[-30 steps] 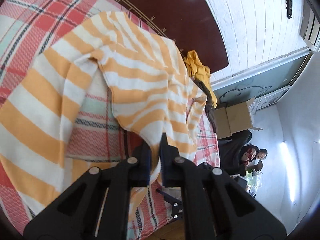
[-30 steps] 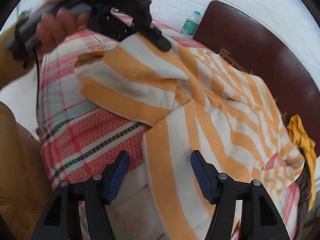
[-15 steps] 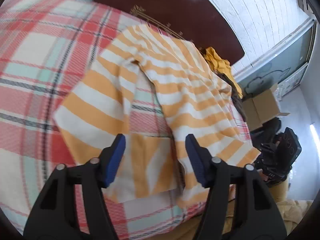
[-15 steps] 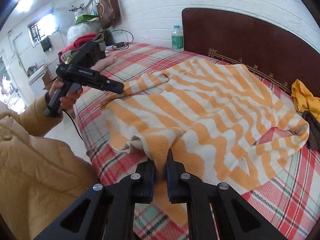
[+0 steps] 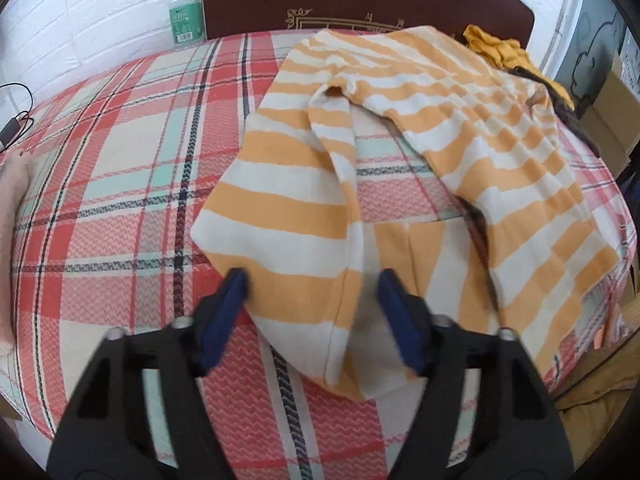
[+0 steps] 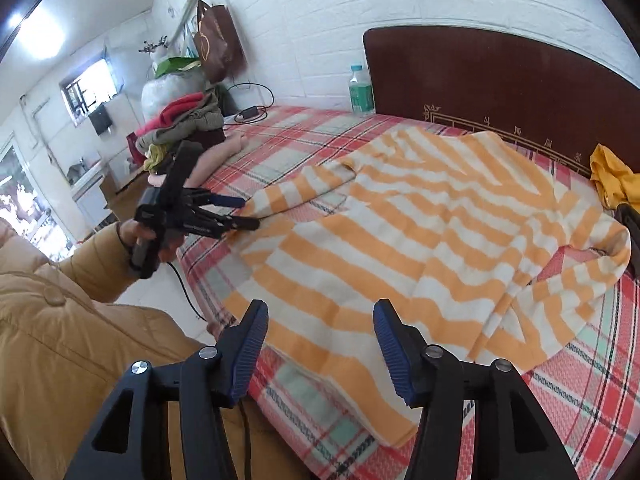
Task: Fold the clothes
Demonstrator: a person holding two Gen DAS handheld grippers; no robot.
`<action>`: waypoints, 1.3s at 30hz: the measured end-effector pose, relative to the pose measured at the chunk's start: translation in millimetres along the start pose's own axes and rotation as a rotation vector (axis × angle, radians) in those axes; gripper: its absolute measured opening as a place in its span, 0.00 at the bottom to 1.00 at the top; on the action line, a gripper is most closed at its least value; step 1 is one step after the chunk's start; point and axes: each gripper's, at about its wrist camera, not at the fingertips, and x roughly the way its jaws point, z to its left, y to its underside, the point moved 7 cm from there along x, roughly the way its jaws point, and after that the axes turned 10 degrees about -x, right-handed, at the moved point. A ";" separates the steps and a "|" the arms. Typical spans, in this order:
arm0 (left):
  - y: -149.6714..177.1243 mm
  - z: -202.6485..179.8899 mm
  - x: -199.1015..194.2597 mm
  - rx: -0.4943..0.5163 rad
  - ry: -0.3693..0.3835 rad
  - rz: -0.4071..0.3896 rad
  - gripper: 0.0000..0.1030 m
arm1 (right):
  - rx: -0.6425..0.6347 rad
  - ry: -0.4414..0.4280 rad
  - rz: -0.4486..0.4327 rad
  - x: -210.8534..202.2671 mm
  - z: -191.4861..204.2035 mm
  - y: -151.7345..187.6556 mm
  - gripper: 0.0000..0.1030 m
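Left hand-held gripper open over striped shirt sleeve end on plaid bed.

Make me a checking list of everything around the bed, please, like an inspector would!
Surface: bed with a red plaid sheet, dark headboard behind.
Job's things: orange-and-white striped garment spread out on the bed, wrinkled, one sleeve lying toward the near edge.
Clutter: yellow cloth by the headboard; water bottle at the bed's far corner; clothes pile beside the bed.
Grippers: left gripper open, over the sleeve end; right gripper open, over the garment's near edge.
Cables: black cable with adapter on the far side of the bed.
Surroundings: white brick wall, brown bag hanging on it, cardboard box.
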 end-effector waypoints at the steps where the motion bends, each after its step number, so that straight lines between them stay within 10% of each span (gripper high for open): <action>1: -2.1 2.2 2.4 0.005 -0.022 -0.004 0.45 | 0.006 -0.001 0.002 3.3 0.4 -1.1 0.57; 3: -10.6 8.0 -0.8 -0.001 -0.053 -0.007 0.11 | 0.036 -0.012 0.015 15.2 0.5 0.0 0.58; 7: -55.3 50.1 -18.1 -0.073 -0.185 -0.092 0.10 | 0.106 -0.024 0.040 40.8 -5.1 1.5 0.58; 13: -124.2 118.2 -38.2 -0.199 -0.411 -0.195 0.15 | 0.138 -0.025 0.081 75.4 -3.7 3.2 0.58; 15: -129.4 133.6 -32.4 -0.238 -0.505 -0.170 0.44 | 0.133 -0.013 0.099 83.1 -3.2 5.3 0.59; 20: -93.5 104.3 -20.3 -0.281 -0.242 -0.105 0.57 | 0.200 -0.005 0.073 77.0 -14.5 13.5 0.60; 27: -7.4 -44.1 -16.8 -0.146 0.372 0.078 0.78 | 0.326 0.036 0.002 44.2 -45.7 31.1 0.64; 33: 12.8 -108.4 13.2 -0.135 0.447 0.171 0.78 | 0.393 0.063 -0.045 24.5 -57.0 44.4 0.64; 34: 11.4 -114.5 11.5 -0.127 0.469 0.167 0.73 | 0.396 0.069 -0.052 20.2 -57.5 46.9 0.64; 36: 9.5 -122.1 13.4 -0.136 0.495 0.202 0.04 | 0.413 0.085 -0.062 12.7 -60.2 53.7 0.64; 39: -2.1 -113.8 9.7 -0.207 0.504 0.185 0.04 | 0.447 0.105 -0.064 5.3 -65.8 65.7 0.65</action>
